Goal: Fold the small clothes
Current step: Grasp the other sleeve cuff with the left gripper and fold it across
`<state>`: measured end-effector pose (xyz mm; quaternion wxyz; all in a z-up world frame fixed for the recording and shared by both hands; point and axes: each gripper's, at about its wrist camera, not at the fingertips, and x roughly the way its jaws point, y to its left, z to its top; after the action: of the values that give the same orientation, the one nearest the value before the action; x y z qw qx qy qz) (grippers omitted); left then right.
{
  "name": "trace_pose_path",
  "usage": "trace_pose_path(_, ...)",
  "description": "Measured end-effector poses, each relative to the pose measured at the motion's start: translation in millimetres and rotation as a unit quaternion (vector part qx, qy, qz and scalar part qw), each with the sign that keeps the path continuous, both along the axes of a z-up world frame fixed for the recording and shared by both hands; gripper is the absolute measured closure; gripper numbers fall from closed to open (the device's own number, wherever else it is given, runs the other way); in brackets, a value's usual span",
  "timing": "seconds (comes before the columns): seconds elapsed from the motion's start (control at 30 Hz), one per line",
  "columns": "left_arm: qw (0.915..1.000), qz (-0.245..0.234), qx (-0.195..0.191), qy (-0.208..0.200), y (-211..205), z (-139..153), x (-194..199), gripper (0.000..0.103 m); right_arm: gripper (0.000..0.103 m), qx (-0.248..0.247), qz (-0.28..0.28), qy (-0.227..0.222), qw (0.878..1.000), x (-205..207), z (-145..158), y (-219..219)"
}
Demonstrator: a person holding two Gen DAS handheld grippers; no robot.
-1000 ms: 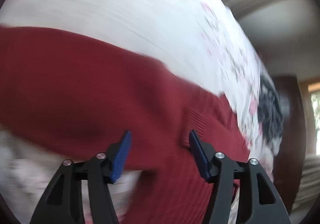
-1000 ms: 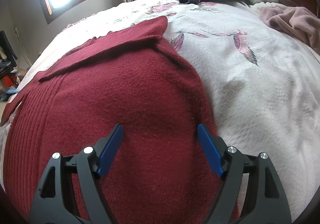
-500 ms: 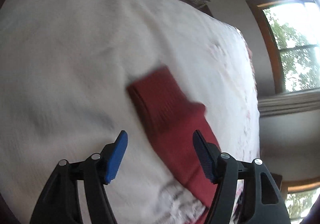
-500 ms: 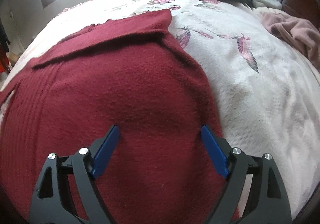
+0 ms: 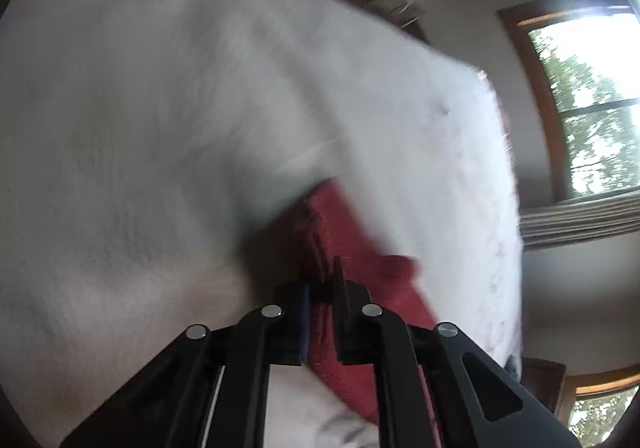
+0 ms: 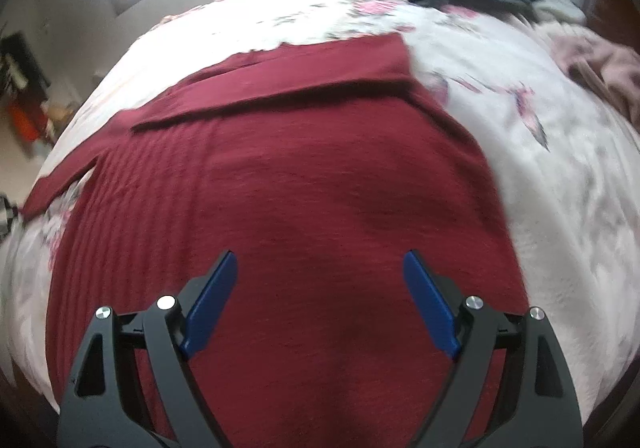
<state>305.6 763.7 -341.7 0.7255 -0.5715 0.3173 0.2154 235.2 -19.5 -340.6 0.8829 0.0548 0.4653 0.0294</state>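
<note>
Left gripper: I see it pinching the sweater's cuff, lower centre.
Right gripper: spread wide above the sweater.
Sweater: flat on the bed, mid-frame.

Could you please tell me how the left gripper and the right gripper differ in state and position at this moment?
The left gripper has its jaws shut on the ribbed cuff of the dark red knitted sweater; the right gripper has its jaws wide apart and holds nothing. The left is over the sleeve end by the white floral bedspread; the right is over the sweater's broad body. Both have black frames with blue pads.
</note>
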Motion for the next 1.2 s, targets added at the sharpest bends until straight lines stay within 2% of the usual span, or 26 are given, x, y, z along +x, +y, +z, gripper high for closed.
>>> trace_pose_path(0.13, 0.9951, -0.044, 0.040, -0.080, -27.8, 77.8, 9.3, 0.096, 0.019, 0.000, 0.009, 0.008, 1.000, -1.7, 4.4, -0.9)
trace_pose_path(0.2, 0.9893, -0.072, 0.070, -0.106, -47.7, 114.5, 18.6, 0.096, 0.019, 0.008, 0.001, 0.006, 1.000, -3.9, 8.3, -5.0)
trace_pose_path(0.27, 0.9796, -0.108, 0.103, -0.135, -75.7, 156.0, 34.4, 0.096, 0.019, 0.015, -0.005, 0.008, 1.000, -5.1, 10.5, -8.9)
trace_pose_path(0.37, 0.9646, -0.156, 0.139, -0.161, -120.7, 199.2, 62.4, 0.096, 0.019, 0.024, -0.007, 0.011, 1.000, -8.0, 14.4, -13.3)
trace_pose_path(0.53, 0.9416, -0.227, 0.177, -0.174, -192.9, 234.7, 121.4, 0.096, 0.019, 0.033, -0.006, 0.000, 0.999, -9.3, 30.6, -25.3)
trace_pose_path(0.6, 0.9331, -0.254, 0.188, -0.171, -224.4, 238.2, 142.7, 0.096, 0.018, 0.040, -0.008, -0.002, 0.999, -9.7, 34.9, -32.3)
trace_pose_path(0.73, 0.9078, -0.322, 0.220, -0.155, -307.9, 234.1, 181.0, 0.096, 0.018, 0.047, -0.009, 0.001, 0.999, -11.3, 36.4, -44.1)
trace_pose_path(0.87, 0.8852, -0.381, 0.229, -0.137, -382.8, 208.8, 211.3, 0.096, 0.018, 0.059, -0.021, 0.009, 0.998, -10.5, 31.4, -58.2)
trace_pose_path(0.93, 0.8708, -0.414, 0.235, -0.123, -425.3, 187.3, 226.4, 0.096, 0.018, 0.068, -0.027, 0.015, 0.997, -8.2, 27.4, -64.9)
trace_pose_path(1.0, 0.8621, -0.439, 0.227, -0.111, -461.5, 169.3, 228.9, 0.096, 0.018, 0.070, -0.030, 0.021, 0.997, -4.1, 23.1, -68.4)
trace_pose_path(1.13, 0.8316, -0.495, 0.240, -0.075, -535.6, 114.3, 239.6, 0.096, 0.018, 0.069, -0.023, 0.023, 0.997, 7.9, 21.1, -70.2)
trace_pose_path(1.2, 0.8132, -0.530, 0.235, -0.054, -565.8, 83.5, 239.6, 0.094, 0.018, 0.084, -0.024, 0.029, 0.996, 17.6, 21.0, -73.1)
